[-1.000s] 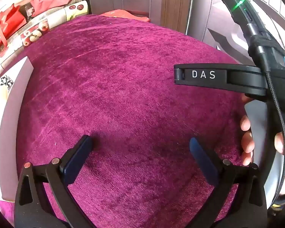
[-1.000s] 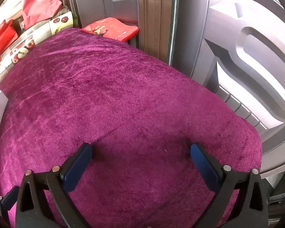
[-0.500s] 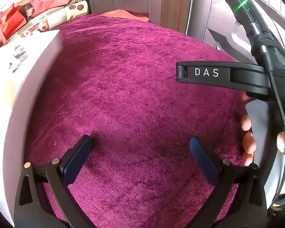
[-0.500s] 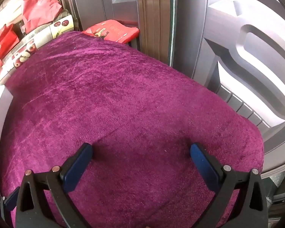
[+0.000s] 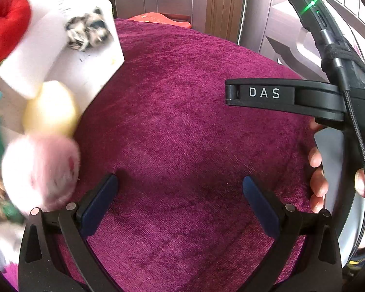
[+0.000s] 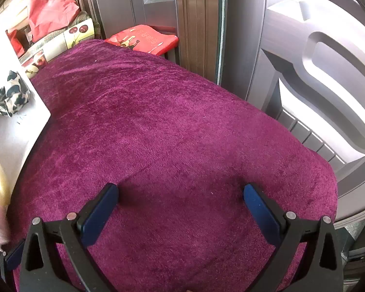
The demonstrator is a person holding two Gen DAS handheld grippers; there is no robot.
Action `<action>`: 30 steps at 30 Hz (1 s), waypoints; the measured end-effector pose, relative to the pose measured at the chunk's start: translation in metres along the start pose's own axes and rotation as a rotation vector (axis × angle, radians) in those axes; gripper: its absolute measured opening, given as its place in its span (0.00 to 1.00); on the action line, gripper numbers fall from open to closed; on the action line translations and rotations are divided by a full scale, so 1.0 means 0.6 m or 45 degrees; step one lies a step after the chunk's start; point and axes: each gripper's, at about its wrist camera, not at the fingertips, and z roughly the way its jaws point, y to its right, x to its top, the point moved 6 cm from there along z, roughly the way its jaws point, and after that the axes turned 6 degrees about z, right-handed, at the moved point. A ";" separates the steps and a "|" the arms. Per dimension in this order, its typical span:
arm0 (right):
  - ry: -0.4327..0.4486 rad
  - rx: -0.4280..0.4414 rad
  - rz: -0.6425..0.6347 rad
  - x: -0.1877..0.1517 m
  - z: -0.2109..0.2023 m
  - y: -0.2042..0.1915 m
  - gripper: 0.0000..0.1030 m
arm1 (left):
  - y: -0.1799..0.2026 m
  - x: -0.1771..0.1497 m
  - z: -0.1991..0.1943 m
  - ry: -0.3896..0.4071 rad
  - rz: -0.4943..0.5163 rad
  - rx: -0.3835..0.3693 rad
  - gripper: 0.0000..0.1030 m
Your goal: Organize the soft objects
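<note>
My left gripper (image 5: 180,192) hangs over the magenta cloth (image 5: 187,126) with its blue-padded fingers spread wide and nothing between them. My right gripper (image 6: 181,200) is spread just as wide, also holding nothing, low over the same cloth.

The soft things are at my far left, blurred in the left view. A white tray (image 5: 85,58) is tilted steeply there, and a black-and-white spotted bundle (image 5: 87,32) lies against its face. Below the tray's edge come a pale yellow soft piece (image 5: 50,112) and a fuzzy pink-and-white plush (image 5: 41,172), which sits just beside my left gripper's left finger. A red plush (image 5: 6,28) shows at the top left corner; I cannot tell whether it touches the tray.

In the left view my right hand (image 5: 316,180) is wrapped around the other tool's handle, whose black arm reads "DAS" (image 5: 264,93).

Beyond the cloth lie a red bag (image 6: 50,9), a flat red packet (image 6: 143,40) and grey panelled doors (image 6: 316,48).
</note>
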 end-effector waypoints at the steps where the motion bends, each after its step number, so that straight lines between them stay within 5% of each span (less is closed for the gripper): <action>1: 0.000 -0.001 -0.001 0.000 0.000 -0.001 1.00 | 0.000 -0.001 0.000 0.000 0.000 0.000 0.99; 30: 0.007 0.029 0.019 -0.001 -0.003 0.001 1.00 | 0.001 -0.004 -0.001 0.000 0.001 0.001 0.99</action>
